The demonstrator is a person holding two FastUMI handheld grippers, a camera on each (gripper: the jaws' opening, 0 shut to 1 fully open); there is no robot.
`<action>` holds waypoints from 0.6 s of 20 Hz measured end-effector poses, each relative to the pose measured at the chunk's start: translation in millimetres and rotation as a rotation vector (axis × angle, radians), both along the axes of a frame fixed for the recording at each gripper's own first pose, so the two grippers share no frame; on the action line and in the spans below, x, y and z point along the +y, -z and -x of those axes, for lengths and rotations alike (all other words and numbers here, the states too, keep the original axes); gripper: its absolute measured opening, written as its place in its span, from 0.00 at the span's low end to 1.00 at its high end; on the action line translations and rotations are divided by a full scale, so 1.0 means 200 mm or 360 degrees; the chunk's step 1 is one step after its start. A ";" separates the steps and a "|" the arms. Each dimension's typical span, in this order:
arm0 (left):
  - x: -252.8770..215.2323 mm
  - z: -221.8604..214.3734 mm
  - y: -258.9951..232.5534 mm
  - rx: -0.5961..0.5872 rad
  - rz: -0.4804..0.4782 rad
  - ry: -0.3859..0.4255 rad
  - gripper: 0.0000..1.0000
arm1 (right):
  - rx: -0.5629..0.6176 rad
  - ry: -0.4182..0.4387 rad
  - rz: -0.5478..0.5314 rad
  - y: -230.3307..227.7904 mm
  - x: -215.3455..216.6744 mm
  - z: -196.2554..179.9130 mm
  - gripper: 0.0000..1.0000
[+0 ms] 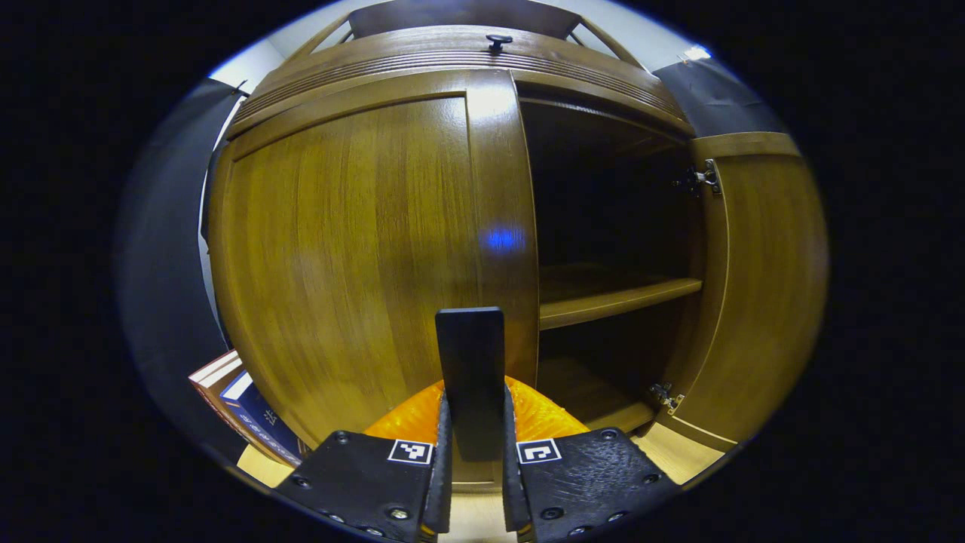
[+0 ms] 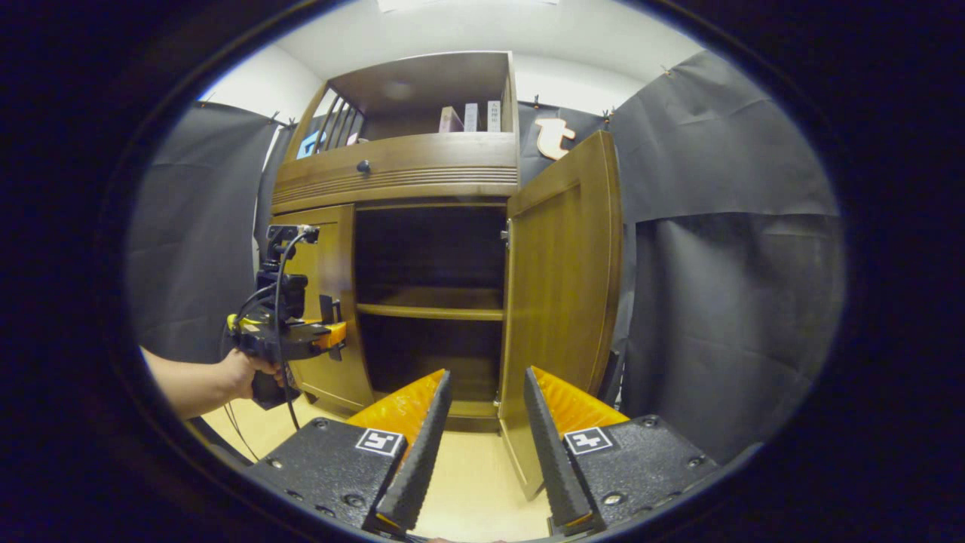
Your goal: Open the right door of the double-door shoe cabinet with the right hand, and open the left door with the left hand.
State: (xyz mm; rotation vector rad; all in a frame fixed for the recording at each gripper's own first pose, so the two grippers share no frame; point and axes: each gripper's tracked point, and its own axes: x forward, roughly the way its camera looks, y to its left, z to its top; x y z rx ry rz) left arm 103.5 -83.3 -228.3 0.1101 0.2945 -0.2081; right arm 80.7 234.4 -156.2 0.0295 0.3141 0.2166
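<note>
My left gripper is clamped on the left door's handle, both fingers pressing its sides; left door sits closed or nearly so against the shoe cabinet. Right door stands swung wide open, 1 shelf exposed inside. My right gripper hangs in front of the open bay, fingers apart, holding nothing. Books lean by the cabinet's lower left corner.
</note>
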 end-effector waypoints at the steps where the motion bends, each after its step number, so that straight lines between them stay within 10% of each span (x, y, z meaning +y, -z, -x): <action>1: 0.01 0.02 0.00 0.0002 0.0002 -0.0003 0.26 | -0.0001 -0.0008 -0.0001 0.00 0.01 -0.01 0.65; 12: 0.09 0.21 -0.03 0.0015 -0.0052 -0.0051 0.26 | -0.0016 -0.0120 -0.0005 0.03 0.06 -0.04 0.67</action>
